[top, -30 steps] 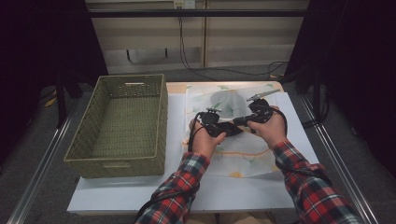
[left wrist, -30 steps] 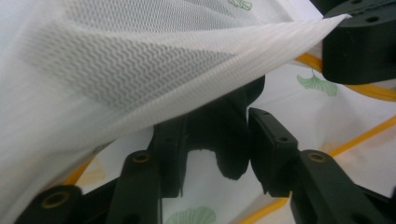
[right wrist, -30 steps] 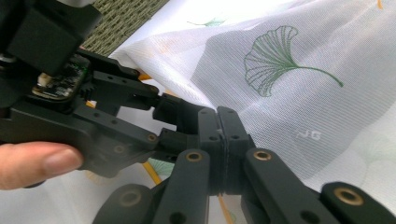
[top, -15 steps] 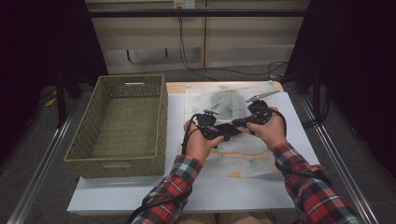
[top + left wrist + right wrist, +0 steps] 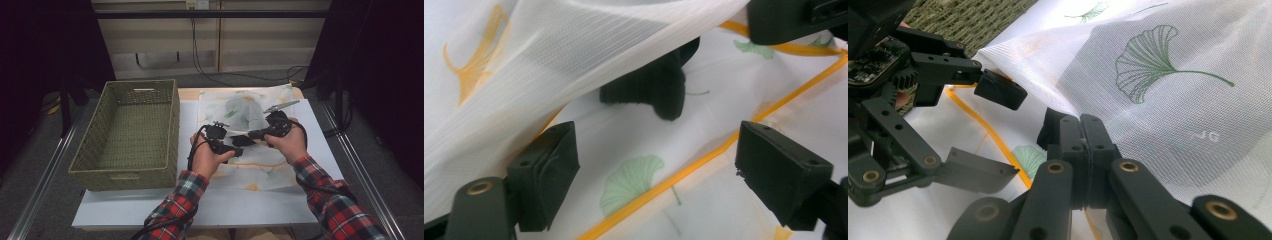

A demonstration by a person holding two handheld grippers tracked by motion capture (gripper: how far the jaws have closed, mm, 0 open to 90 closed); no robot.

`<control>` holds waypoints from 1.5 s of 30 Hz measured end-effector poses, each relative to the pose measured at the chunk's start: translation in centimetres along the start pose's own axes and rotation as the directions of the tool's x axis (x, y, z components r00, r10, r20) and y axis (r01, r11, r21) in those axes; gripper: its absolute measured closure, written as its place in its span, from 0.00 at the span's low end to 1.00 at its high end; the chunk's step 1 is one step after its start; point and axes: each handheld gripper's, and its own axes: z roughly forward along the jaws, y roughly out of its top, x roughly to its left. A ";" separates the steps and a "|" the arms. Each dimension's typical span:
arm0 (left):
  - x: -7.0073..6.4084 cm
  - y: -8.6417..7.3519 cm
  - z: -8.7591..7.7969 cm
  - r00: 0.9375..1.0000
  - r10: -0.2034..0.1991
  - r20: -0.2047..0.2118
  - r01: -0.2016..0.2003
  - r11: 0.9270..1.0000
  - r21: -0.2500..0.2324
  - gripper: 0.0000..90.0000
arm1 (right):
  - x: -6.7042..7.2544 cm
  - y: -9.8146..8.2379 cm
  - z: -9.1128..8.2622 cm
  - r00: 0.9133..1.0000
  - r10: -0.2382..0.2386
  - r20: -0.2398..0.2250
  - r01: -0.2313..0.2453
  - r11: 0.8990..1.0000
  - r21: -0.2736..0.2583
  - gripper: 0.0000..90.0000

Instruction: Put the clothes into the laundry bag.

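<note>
change: left gripper (image 5: pixel 654 170) jaws just opened, off the cloth (image 5: pixel 250 112); hand shifted slightly left
right gripper (image 5: pixel 1083 135): clamped on raised cloth fold
cloth place: spread on table (image 5: pixel 150 207), right of basket (image 5: pixel 127 132)
handling: light, limp, thin; take by orange hem (image 5: pixel 704 160)
axis: long side runs away from the person

Both grippers (image 5: pixel 239 140) over cloth (image 5: pixel 243 109), beside basket (image 5: pixel 126 170)

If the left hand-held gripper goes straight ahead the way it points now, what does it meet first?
Probably the right hand-held gripper, whose shut jaws pinch the cloth right ahead of the left hand-held gripper. The left jaws have just been opening and stand open over the flat cloth. Depth is uncertain.
</note>
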 end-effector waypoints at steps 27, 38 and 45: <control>1.5 -0.9 -2.2 0.999 0.015 -0.046 -0.016 1.000 -0.021 0.15 | 0.2 -2.6 0.6 0.999 -0.017 -0.051 0.018 1.000 0.010 1.00; 2.1 -0.7 -2.9 0.998 0.000 -0.061 -0.002 0.999 -0.040 0.13 | 0.0 -3.7 0.5 0.998 -0.017 -0.053 0.018 1.000 0.016 1.00; 2.7 -0.7 -3.4 0.997 -0.015 -0.074 0.011 0.999 -0.048 0.13 | -0.3 -4.7 0.6 0.999 -0.011 -0.053 0.012 1.000 0.026 1.00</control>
